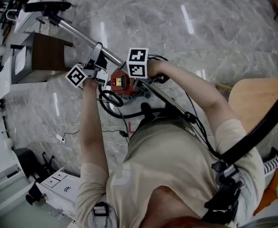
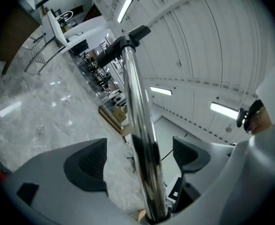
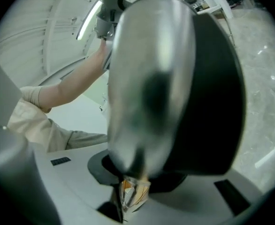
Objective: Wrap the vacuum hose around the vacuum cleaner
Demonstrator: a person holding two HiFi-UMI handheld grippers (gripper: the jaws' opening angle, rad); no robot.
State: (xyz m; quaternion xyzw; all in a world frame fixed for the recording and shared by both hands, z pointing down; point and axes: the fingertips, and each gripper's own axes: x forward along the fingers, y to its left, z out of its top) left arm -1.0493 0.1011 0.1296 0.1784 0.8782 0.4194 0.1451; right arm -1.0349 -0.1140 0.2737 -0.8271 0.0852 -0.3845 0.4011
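**A:** How was the left claw (image 2: 138, 150) set?

**B:** Spread as wide as it goes. The shiny tube (image 2: 140, 125) stood up between its pads (image 2: 88, 165) and touched neither. I'd judge it sat astride the tube to steady it, not yet clamped.

**A:** And beyond it?

**B:** The tube ran away from the claw to a black end piece (image 2: 128, 39). The pale stone floor (image 2: 34, 116) lay off to the claw's left.

**A:** The right claw (image 3: 137, 175)?

**B:** Its jaws stood narrow, with a blurred silver-and-black thing (image 3: 151, 88) hard up against them. I couldn't tell whether the pads pressed on it.

**A:** Where was the hose (image 1: 111, 101)?

**B:** In black loops just below both claws, beside the red vacuum body (image 1: 121, 82). So far as the head view showed, neither claw held it. The claws were likely on the tube first to hold the machine firm, so the loops could then be wound round the body.
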